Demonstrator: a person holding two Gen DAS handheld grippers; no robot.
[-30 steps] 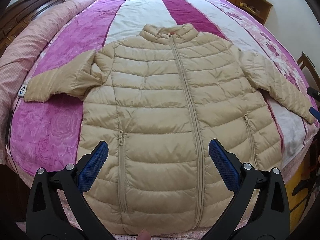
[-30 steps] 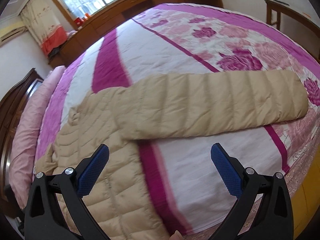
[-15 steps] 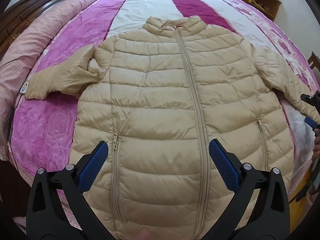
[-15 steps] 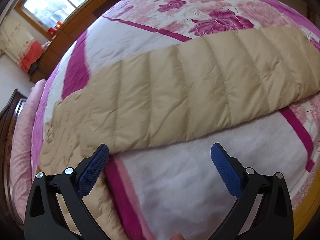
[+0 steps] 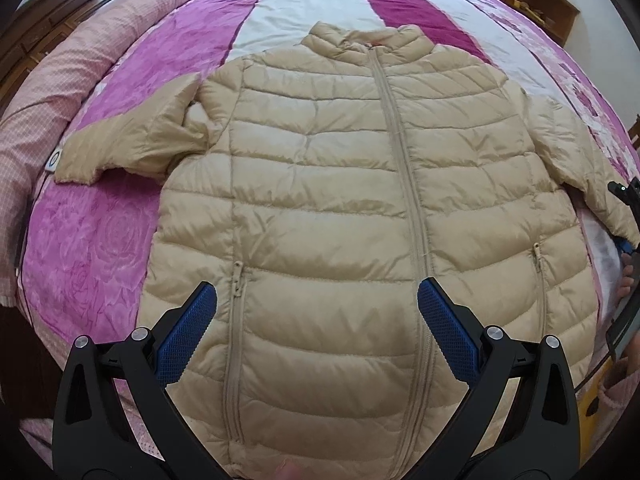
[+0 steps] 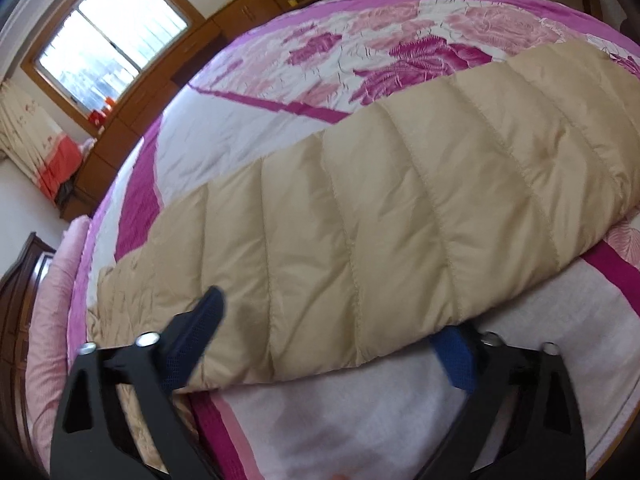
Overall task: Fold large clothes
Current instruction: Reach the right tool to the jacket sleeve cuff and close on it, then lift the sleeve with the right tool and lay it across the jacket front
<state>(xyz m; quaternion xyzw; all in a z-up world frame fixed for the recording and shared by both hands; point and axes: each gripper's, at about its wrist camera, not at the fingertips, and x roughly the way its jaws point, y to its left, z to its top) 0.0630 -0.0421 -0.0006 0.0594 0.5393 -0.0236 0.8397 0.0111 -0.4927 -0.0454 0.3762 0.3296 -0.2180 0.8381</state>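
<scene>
Beige quilted puffer jacket [image 5: 320, 208] spread front-up on the bed [image 5: 96, 240], zipped to the collar, collar toward the far headboard side, hem toward the near edge. Lies across a bedspread striped in magenta, white and rose-patterned pink. One sleeve [image 5: 132, 144] bent out to the left of the left wrist view, cuff near a pink checked quilt [image 5: 48, 80] rolled along that side of the bed. Other sleeve [image 6: 400, 220] stretched out to the right, flat on the white and floral part of the bedspread.

Left hand-held gripper [image 5: 318, 332] above the lower front of the jacket, jaws wide apart, blue pads [image 5: 188, 332] on either side of the main zipper's lower stretch and a pocket zipper; holds nothing, contact with the fabric not clear.

Right hand-held gripper [image 6: 332, 340] at the near edge of the outstretched sleeve, jaws apart and not clamped. Left finger's pad over the top of the sleeve fabric, right finger's blue pad [image 6: 456, 356] partly tucked beneath the sleeve's edge, against the white bedspread. Sleeve between the two fingers. Also seen at the right rim of the left wrist view as a dark shape [image 5: 624, 216] at the sleeve end.

Wooden cabinets [image 6: 224, 32] and a window [image 6: 112, 48] beyond the bed.
</scene>
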